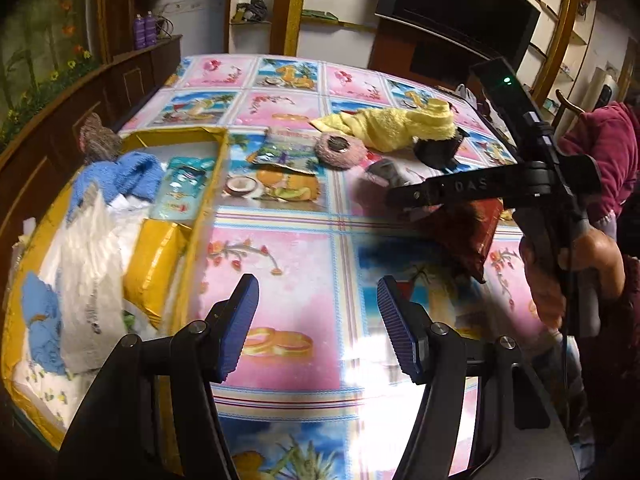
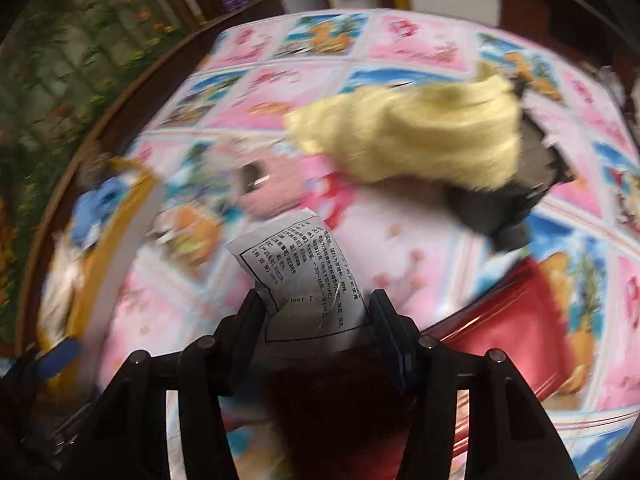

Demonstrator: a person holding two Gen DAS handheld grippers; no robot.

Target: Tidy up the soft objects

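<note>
My left gripper (image 1: 318,328) hangs open over the patterned tablecloth with nothing between its blue pads (image 1: 240,328). To its left stands a yellow box (image 1: 208,200) filled with a blue towel (image 1: 120,176), white bags and a yellow pack (image 1: 154,264). My right gripper (image 2: 316,312) is shut on a dark red packet with a white printed label (image 2: 304,280). In the left wrist view the right gripper (image 1: 400,198) reaches in from the right, a red packet (image 1: 468,232) beneath it. On the table lie a yellow towel (image 1: 396,126) (image 2: 408,136) and a pink fluffy ring (image 1: 340,150) (image 2: 272,192).
A black soft item (image 1: 438,150) (image 2: 508,200) lies under the towel's end. A foil sachet (image 1: 280,152) rests beside the box. A second red packet (image 2: 520,320) lies at the right. A person's hand (image 1: 560,280) grips the right tool. Dark wooden panelling borders the table on the left.
</note>
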